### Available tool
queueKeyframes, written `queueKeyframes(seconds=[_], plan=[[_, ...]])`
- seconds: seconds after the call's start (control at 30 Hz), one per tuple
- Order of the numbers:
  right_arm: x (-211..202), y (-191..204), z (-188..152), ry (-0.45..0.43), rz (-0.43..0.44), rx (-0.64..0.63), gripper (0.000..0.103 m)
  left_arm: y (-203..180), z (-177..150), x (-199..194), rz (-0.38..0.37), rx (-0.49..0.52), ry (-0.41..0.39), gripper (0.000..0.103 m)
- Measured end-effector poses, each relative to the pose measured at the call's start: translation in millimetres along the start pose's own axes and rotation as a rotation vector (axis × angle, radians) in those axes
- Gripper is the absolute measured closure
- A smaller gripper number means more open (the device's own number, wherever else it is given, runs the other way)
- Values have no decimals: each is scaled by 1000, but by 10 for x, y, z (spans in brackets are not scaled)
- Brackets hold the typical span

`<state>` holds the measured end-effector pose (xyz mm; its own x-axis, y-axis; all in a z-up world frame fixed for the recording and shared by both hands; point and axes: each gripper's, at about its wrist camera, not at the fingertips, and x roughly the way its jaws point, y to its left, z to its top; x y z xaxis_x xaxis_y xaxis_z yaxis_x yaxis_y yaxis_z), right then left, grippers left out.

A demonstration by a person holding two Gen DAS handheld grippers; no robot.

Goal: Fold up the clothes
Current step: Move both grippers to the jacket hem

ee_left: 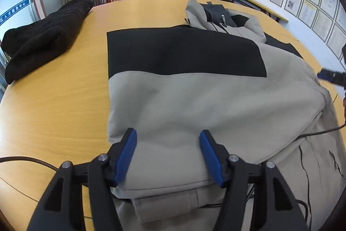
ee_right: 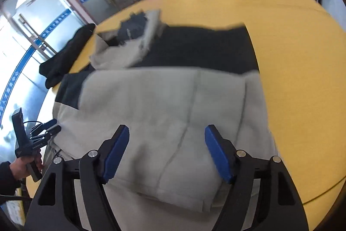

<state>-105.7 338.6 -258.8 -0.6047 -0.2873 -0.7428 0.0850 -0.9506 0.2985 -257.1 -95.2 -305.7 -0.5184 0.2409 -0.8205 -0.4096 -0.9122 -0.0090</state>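
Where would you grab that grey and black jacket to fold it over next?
Probably the near hem of the jacket, coming from the near table edge. There the grey cloth lies in stacked layers with a free edge the open left gripper already straddles; the right gripper hangs open over the same end.

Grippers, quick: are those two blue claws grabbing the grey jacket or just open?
Left gripper: open, holding nothing, above the grey jacket.
Right gripper: open, holding nothing, also above it.

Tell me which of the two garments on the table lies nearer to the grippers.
The grey and black jacket lies nearer: both open grippers, left and right, hang just above it. The all-black garment lies apart at the table's far left edge.
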Motion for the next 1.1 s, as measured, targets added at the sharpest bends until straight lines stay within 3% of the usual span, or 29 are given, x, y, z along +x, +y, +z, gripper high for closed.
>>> queueKeyframes(seconds=[0.1,0.13,0.17,0.23,0.27,0.33,0.47,0.53,0.67,0.77,0.83,1.1], plan=[[107,60,0,28,15,-33,18,-59,56,-191,-39,10,-55,37],[143,80,0,38,20,-44,16,-152,81,-244,-60,12,-80,35],[178,100,0,47,25,-55,15,-207,85,-245,-66,29,-83,25],[359,19,-150,147,11,-43,19,-232,68,-114,-48,53,-20,23],[358,-36,-197,166,4,-27,29,-243,58,-46,-38,65,14,24],[106,-129,-248,129,-2,23,31,-210,67,-87,-35,55,39,27],[-913,-245,-451,-39,12,155,8,117,15,-829,-136,-103,-26,26],[-1308,-215,-733,-10,-24,131,5,253,-187,-1230,-135,-113,-9,25],[-1683,-144,-1466,162,-61,165,5,508,-617,-1982,-135,-129,36,20],[-1850,-45,-1969,302,-70,142,6,528,-1116,-2361,-206,-148,147,20],[-1915,37,-2193,346,-63,102,6,391,-1355,-2436,-243,-126,227,20],[-2067,-160,-2844,409,-13,-79,10,-8,-2317,-2371,-290,-56,358,21]])
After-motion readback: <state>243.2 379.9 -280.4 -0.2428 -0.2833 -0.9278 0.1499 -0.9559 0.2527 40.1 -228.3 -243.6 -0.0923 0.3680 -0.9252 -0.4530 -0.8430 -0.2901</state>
